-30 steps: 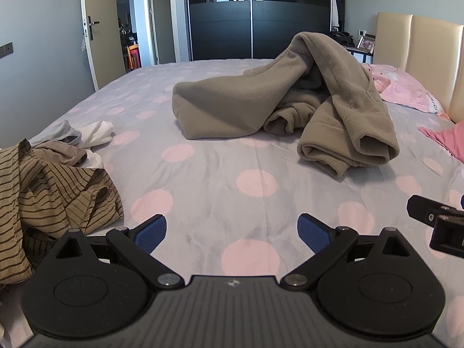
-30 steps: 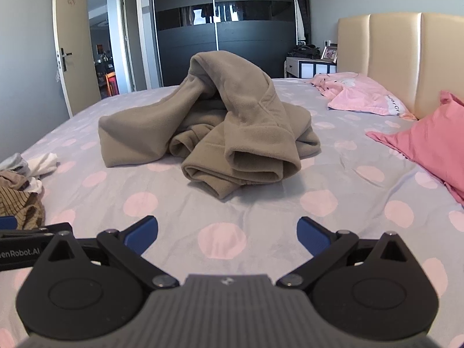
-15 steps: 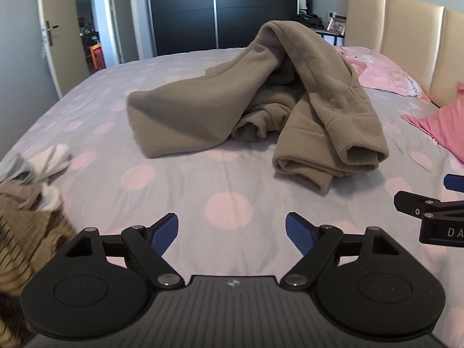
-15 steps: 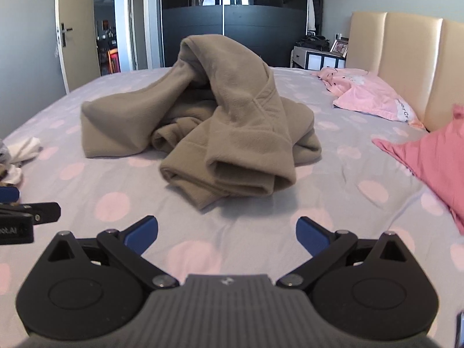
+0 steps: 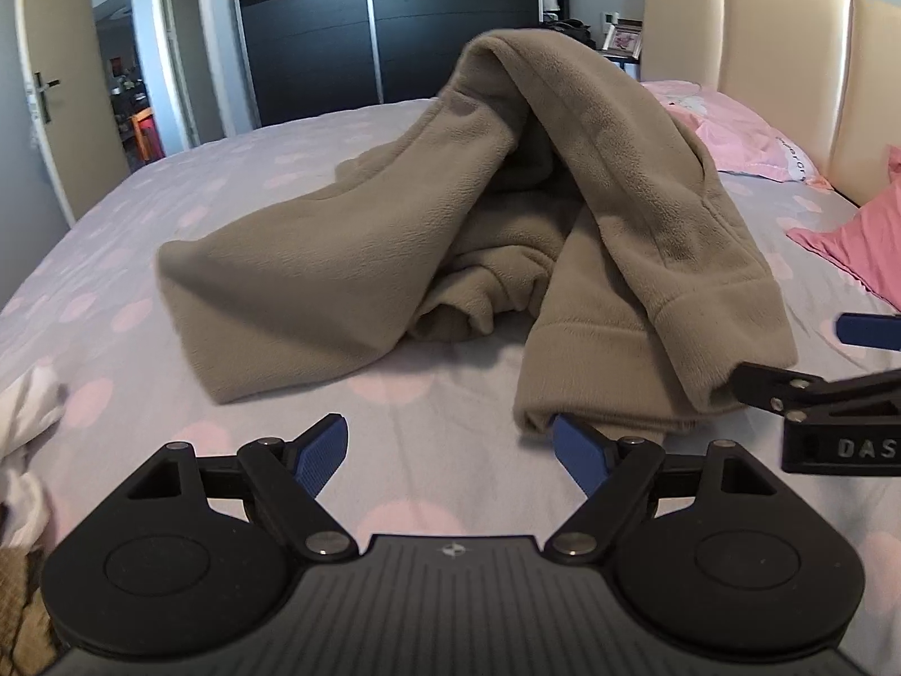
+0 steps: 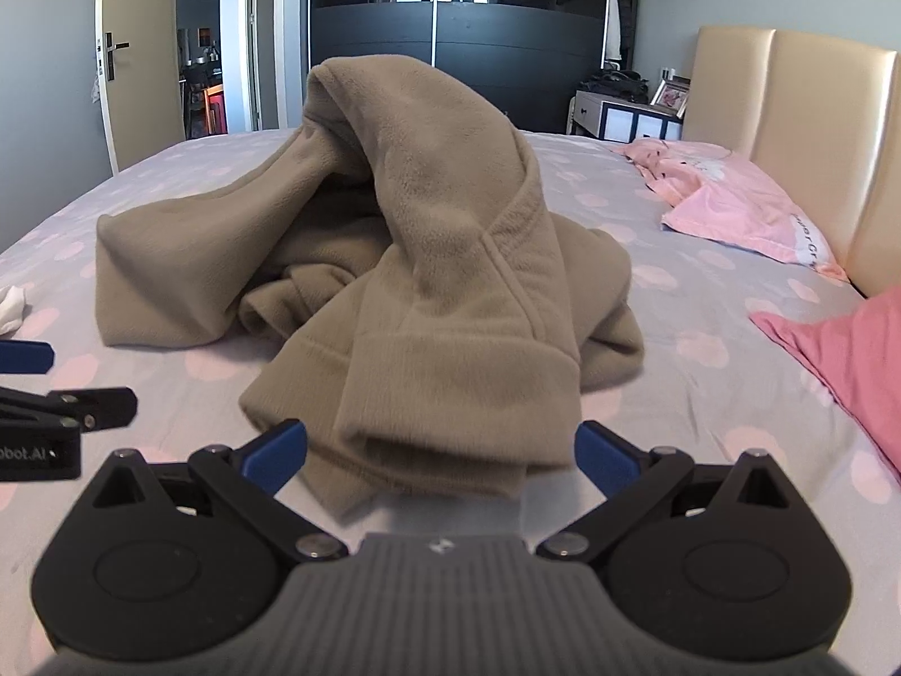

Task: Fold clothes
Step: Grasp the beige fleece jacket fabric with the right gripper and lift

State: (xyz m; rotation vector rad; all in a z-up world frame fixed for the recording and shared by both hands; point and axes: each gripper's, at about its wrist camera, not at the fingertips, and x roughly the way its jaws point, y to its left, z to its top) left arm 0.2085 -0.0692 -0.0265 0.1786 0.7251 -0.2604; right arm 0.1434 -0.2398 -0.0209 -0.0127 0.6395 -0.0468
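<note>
Fleece garment [image 6: 428,281] lies crumpled mid-bed [image 6: 704,388]. We risk pinching several layers at its cuff, since they overlap. Our right hand-held gripper [image 6: 440,453] points downward, wide open around the cuff; the left hand-held gripper [image 5: 449,448], just narrowing, holds nothing beside it.

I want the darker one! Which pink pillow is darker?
The plain dark pink pillow nearest the camera; the pale pink pillow by the headboard is lighter.
</note>
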